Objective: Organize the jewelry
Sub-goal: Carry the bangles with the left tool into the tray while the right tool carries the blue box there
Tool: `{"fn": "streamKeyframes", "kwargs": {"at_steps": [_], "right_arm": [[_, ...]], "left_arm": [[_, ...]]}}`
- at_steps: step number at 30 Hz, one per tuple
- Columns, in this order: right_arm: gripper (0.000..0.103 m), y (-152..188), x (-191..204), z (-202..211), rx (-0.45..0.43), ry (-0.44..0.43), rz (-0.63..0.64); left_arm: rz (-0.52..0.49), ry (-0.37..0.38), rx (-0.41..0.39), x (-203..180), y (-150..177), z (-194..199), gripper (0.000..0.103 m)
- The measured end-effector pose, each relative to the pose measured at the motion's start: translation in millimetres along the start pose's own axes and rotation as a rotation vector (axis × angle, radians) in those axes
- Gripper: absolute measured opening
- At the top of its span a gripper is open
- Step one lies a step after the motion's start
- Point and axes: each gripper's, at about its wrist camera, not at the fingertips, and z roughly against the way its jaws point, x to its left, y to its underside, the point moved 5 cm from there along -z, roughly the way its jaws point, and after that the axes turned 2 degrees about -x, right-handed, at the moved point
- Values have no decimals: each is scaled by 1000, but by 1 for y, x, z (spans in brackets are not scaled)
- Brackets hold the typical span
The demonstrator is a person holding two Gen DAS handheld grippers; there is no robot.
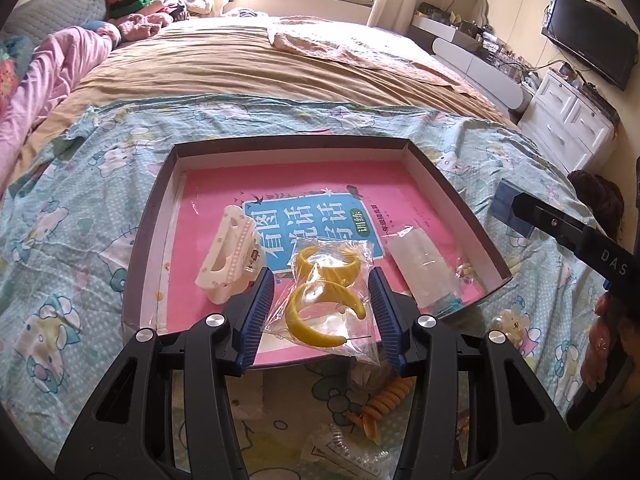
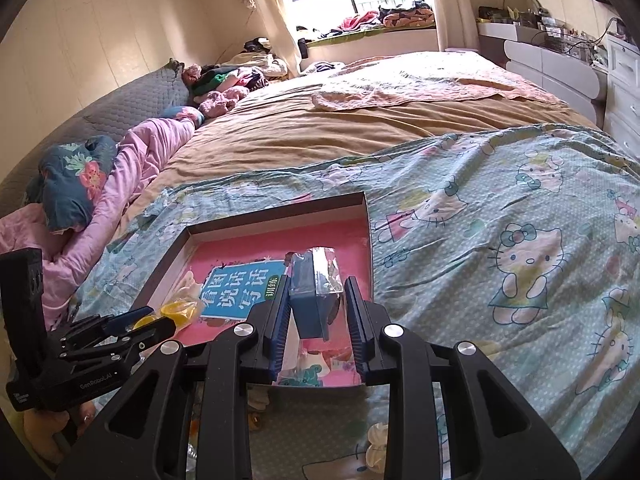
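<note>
Both hands are sorting small pieces into the shallow tray [image 1: 456, 200] that lies on the bed [image 1: 280, 64], over the cartoon-print sheet [image 2: 500, 216]. The left hand-held gripper [image 1: 322, 300] hangs over the near edge of the tray with its ribbed blue pads either side of a clear bag of yellow earrings [image 1: 326, 292]; the pads stand wide and the bag seems to lie slack on the pink book [image 1: 320, 196] that lines the tray, so I judge it let go or not yet gripped. The right hand-held gripper [image 2: 318, 312] has a small blue box [image 2: 310, 304] in crinkled clear wrap between its pads, over the tray's near right part; the left pad looks in contact, the right shows a gap, so I cannot tell whether it is truly clamped. The step in hand looks like placing these two pieces. Next, the box probably needs setting flat on bare pink, clear of the frosted packet [image 1: 420, 264] by the right wall. The cream hair claw [image 1: 232, 256], hard plastic with a pearly strip, lies at the left. The earrings are glossy crescents; their film bag is slippery and will crumple.
</note>
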Motion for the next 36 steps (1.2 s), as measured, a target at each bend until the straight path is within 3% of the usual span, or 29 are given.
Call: {"fn": "streamKeyframes", "kwargs": {"at_steps": [12,36], "right_arm": [[25,10,-2,-25,32,48,24],[25,28,1,-60,108,89,41]], "left_arm": [[8,-14,43,6,9,-25,41],[37,-19,58,24,12,-35,42]]}}
